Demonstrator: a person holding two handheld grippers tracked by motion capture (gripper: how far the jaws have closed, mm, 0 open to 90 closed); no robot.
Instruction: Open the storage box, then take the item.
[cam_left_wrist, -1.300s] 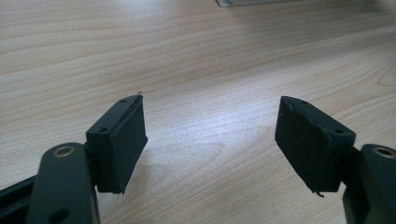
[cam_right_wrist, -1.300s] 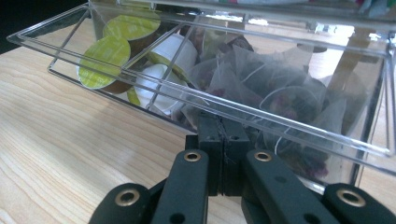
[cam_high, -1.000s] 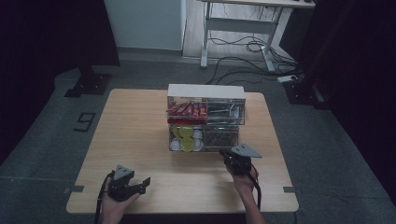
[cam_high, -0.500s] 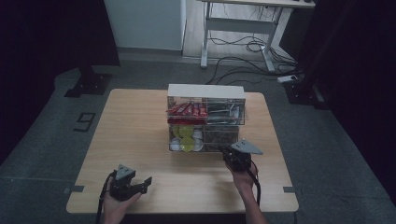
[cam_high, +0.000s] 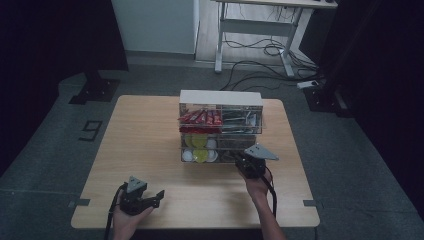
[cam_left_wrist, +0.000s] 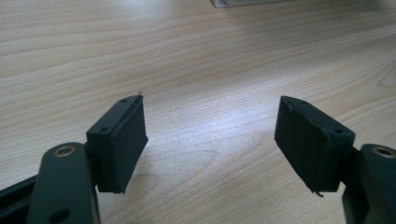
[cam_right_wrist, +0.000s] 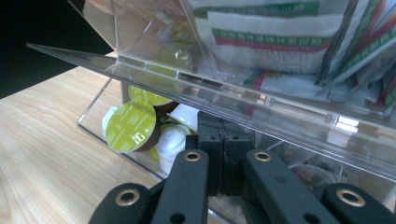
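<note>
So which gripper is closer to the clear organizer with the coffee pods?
The right gripper: it sits shut at the front of the clear organizer, by its lower drawer. The left gripper stands open over bare table near the front edge, well apart from it.

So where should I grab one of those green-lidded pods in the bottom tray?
Take a green pod by its round body, jaws across the sides, coming in level through the open front of the clear organizer. The shelf edge overhangs it, so a top approach looks blocked. The right gripper sits shut there; open it first.
</note>
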